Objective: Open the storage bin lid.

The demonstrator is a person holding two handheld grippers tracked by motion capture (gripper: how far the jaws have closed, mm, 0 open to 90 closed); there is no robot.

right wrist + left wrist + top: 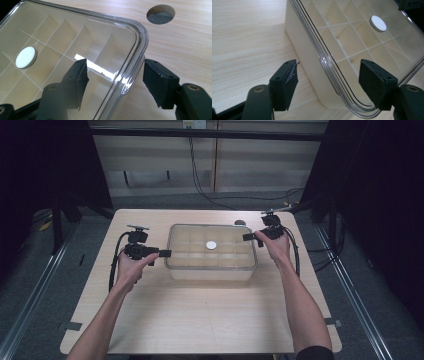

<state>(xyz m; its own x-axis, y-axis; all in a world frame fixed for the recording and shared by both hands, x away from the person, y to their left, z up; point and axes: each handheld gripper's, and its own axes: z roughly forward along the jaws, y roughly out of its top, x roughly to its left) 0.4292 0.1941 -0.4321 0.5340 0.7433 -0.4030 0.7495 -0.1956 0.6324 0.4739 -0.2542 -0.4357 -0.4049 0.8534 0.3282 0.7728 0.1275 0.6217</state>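
A clear box with a see-through lid is seen in the high view at the middle of the desk, its inside split by pale walls into a grid of compartments. A white round disc is shown at the centre of the lid.

At the box's left end, the left tongs are held level by one hand. In the left gripper view the tongs are seen standing wide apart, one pad outside the box's wall and the other over the lid, neither pressing; the rounded lid rim and cream side wall, which the high view cannot resolve, are laid bare here.

At the box's right end, the right tongs are carried by the other hand. In the right gripper view these tongs are likewise open, straddling the lid's corner edge without touching it. Beyond that corner a round hole in the desk is revealed.
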